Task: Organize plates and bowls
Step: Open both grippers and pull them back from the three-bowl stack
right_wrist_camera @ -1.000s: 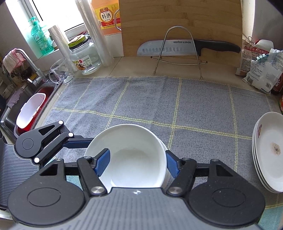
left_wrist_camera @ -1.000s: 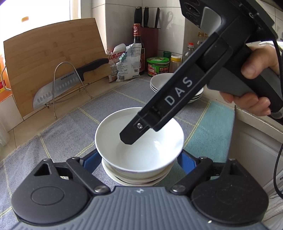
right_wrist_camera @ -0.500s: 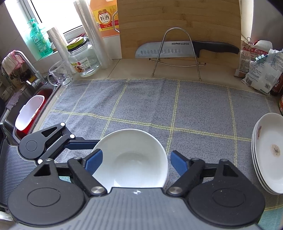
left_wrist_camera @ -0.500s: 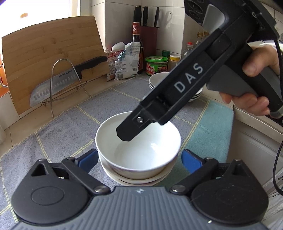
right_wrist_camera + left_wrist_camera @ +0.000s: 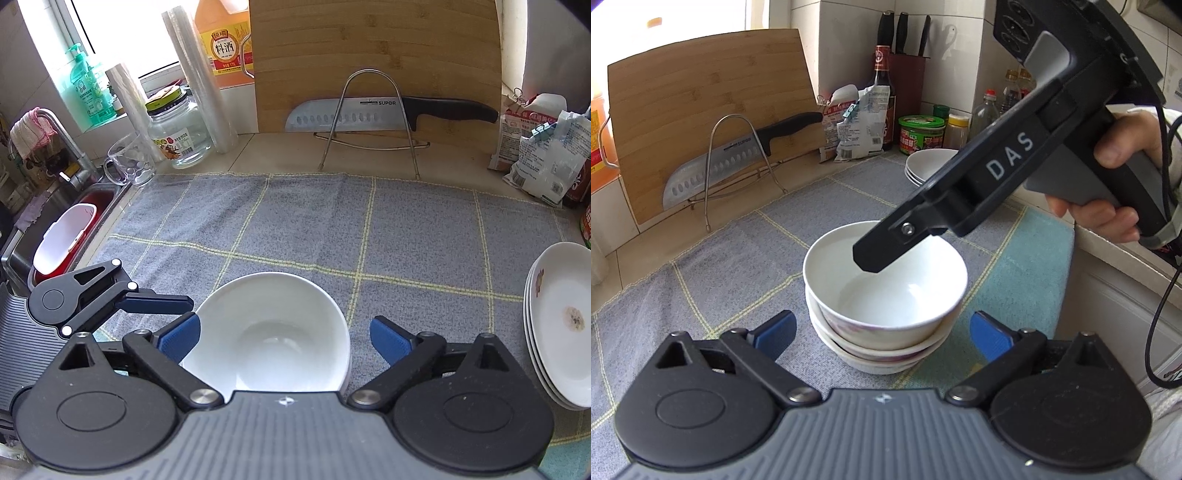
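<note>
Both the left gripper [image 5: 882, 334] and right gripper [image 5: 285, 338] (jaws opening) straddle the stacked bowls [image 5: 886, 295], touching nothing.

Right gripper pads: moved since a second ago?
Yes. The right gripper is opening: its pads have swung outward, away from the top bowl rim, which sits free between them on the cloth.
</note>
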`<state>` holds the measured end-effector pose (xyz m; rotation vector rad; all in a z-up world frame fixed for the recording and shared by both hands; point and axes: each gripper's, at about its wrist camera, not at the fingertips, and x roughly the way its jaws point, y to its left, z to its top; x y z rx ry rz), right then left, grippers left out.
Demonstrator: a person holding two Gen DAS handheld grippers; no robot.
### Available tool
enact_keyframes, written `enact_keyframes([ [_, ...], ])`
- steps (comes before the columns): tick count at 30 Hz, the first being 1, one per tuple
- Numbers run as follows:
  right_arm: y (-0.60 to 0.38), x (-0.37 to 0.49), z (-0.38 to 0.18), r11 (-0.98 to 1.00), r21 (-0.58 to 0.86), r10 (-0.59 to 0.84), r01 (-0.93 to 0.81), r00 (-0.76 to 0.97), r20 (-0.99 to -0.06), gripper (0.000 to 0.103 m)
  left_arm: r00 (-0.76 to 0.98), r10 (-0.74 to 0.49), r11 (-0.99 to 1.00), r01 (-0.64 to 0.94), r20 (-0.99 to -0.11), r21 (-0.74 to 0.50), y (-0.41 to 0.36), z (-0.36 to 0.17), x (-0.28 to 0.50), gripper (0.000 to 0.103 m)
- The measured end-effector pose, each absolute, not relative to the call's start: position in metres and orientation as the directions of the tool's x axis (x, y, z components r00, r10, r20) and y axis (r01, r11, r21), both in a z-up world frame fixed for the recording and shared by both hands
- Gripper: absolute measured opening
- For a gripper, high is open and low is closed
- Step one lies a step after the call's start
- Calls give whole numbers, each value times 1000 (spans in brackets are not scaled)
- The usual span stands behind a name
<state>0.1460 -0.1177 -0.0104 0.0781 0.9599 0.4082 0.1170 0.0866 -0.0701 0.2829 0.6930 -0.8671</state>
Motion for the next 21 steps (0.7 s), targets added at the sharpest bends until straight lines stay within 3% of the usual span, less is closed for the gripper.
enact_keyframes([
  [21, -160, 103, -6, 854, 238, 477, -462, 515, -712, 103, 493, -463, 770, 635, -737, -59, 77, -86, 99, 100],
])
